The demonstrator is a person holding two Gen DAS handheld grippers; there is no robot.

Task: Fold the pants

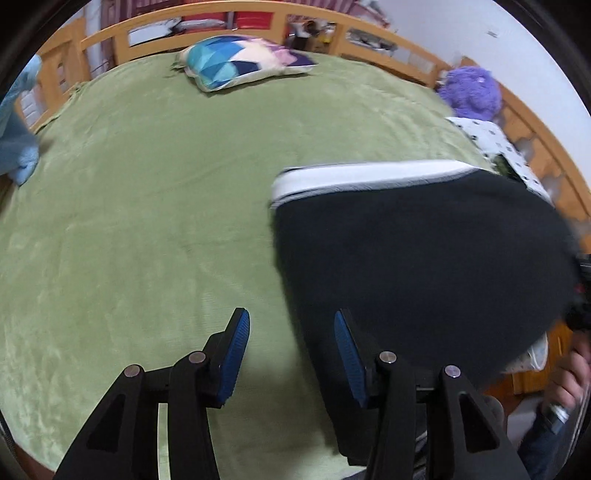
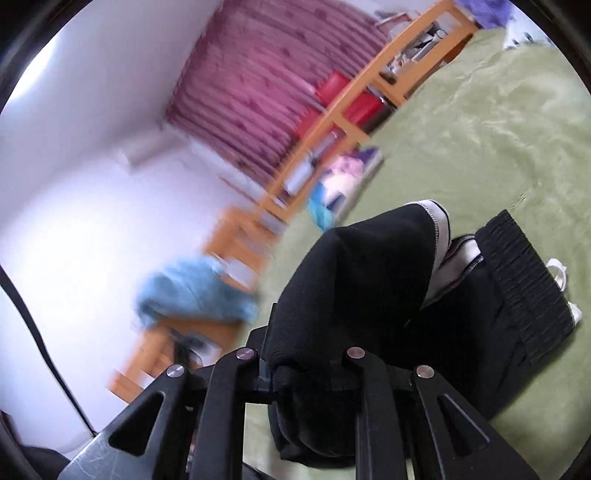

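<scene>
Black knit pants with a white stripe (image 1: 424, 251) lifted over a green plush bedspread (image 1: 147, 221), pinched by the right tongs only.

Left gripper (image 1: 291, 354) spread wide, blue ribbed pads (image 1: 234, 354) apart with nothing between, poised above the bedspread just beside the dark fabric's left edge. Right gripper (image 2: 306, 369) pressed together on a bunched fold of the pants (image 2: 354, 280), cloth draped over the fingers and hiding the tips. Ribbed black waistband (image 2: 528, 288) lying on the bedspread (image 2: 480, 147) to the right, a white drawstring end (image 2: 557, 273) just past it. Farther back, near the orange wooden bed rail (image 1: 229, 9), a geometric blue, white and purple pillow (image 1: 243, 61); a fuzzy purple plush toy (image 1: 472, 90) at the right edge; a light blue fluffy cloth (image 1: 18, 147) at the left edge. Both views blurred.
</scene>
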